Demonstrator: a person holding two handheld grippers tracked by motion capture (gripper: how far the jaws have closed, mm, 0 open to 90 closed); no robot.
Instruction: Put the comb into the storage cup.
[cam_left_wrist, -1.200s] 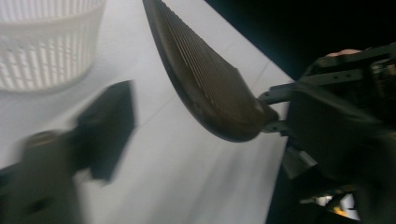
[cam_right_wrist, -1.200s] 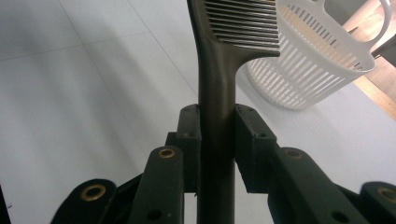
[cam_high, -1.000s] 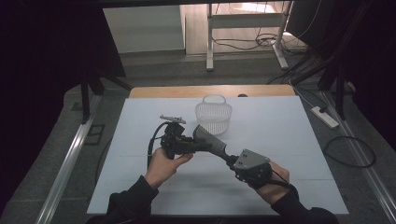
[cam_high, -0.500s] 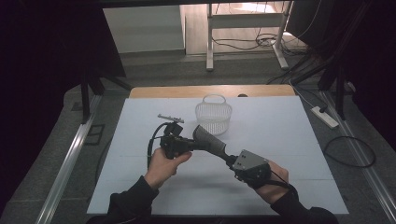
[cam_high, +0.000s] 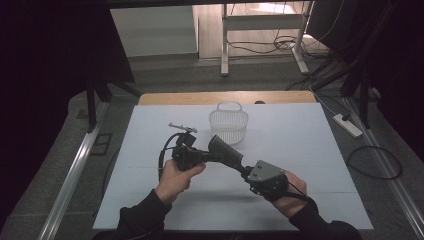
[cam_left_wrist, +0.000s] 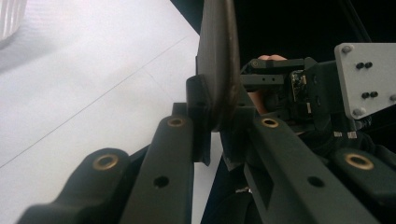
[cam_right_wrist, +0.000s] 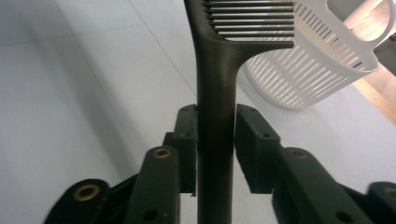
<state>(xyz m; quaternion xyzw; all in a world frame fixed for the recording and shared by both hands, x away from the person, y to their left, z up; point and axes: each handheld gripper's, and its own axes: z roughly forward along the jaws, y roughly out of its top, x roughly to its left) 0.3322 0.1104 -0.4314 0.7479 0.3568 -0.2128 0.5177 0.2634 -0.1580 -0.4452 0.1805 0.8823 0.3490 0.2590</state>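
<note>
A dark comb (cam_high: 226, 150) hangs above the white table (cam_high: 310, 145), held at both ends. My left gripper (cam_high: 206, 156) is shut on one end; in the left gripper view its pads (cam_left_wrist: 198, 107) press the comb (cam_left_wrist: 217, 56) edge-on. My right gripper (cam_high: 246, 169) is shut on the handle. In the right gripper view the handle (cam_right_wrist: 215, 84) stands upright between the jaws of that gripper (cam_right_wrist: 215, 126), with the teeth (cam_right_wrist: 250, 21) pointing right at the top. The right gripper's grey plate (cam_left_wrist: 366, 77) appears behind the comb in the left gripper view.
A white slotted basket (cam_high: 229, 125) with a handle stands just beyond the comb, near the table's far edge; it is close behind the teeth in the right gripper view (cam_right_wrist: 317, 70). A small grey object (cam_high: 182, 127) lies left of the basket. Cables (cam_high: 367, 160) run on the floor at right.
Both grippers stay shut on the comb. The right gripper has edged slightly left and away from the person; the left hand has hardly moved.
</note>
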